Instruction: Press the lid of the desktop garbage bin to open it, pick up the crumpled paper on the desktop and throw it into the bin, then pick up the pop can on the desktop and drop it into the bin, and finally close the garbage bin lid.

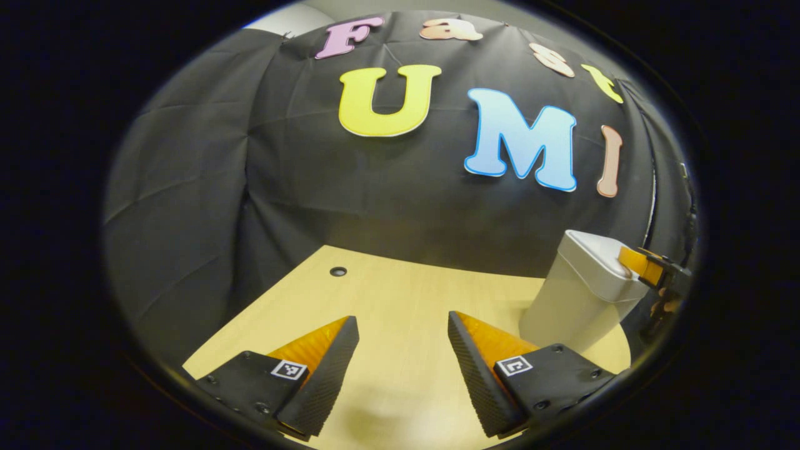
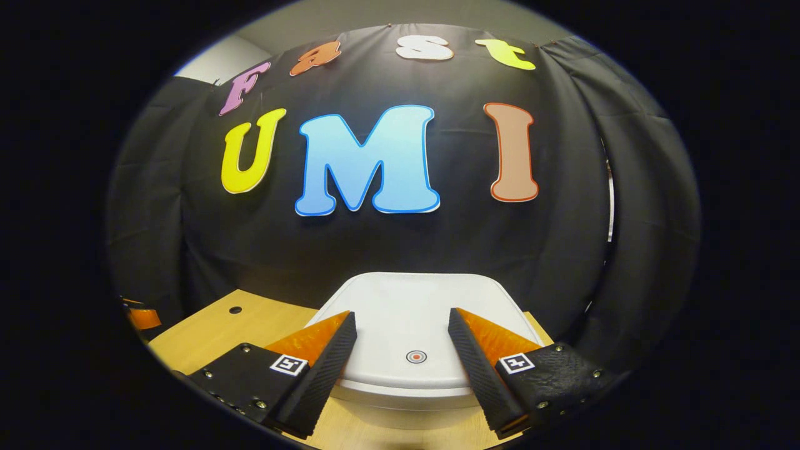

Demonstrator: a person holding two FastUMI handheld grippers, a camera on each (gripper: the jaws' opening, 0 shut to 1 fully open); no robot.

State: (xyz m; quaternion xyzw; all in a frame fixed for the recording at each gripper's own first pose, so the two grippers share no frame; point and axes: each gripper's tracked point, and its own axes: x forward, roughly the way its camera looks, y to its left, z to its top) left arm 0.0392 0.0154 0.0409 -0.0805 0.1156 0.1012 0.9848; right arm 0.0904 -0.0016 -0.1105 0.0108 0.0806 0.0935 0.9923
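The white desktop bin (image 1: 584,294) stands at the right of the left gripper view with its lid down. In the right gripper view the bin's flat lid (image 2: 412,319) lies just below and ahead, a small round mark (image 2: 416,357) near its front edge. My right gripper (image 2: 402,322) hovers open over that lid, fingers either side of the mark; its fingertip (image 1: 637,259) rests at the lid's edge in the left gripper view. My left gripper (image 1: 403,325) stands open above the bare wooden tabletop (image 1: 400,294), left of the bin, holding nothing.
The black cloth wall closes off the back and sides of the table. A small dark hole (image 1: 338,272) sits in the tabletop near the back left, also seen as a hole (image 2: 235,310) in the right gripper view.
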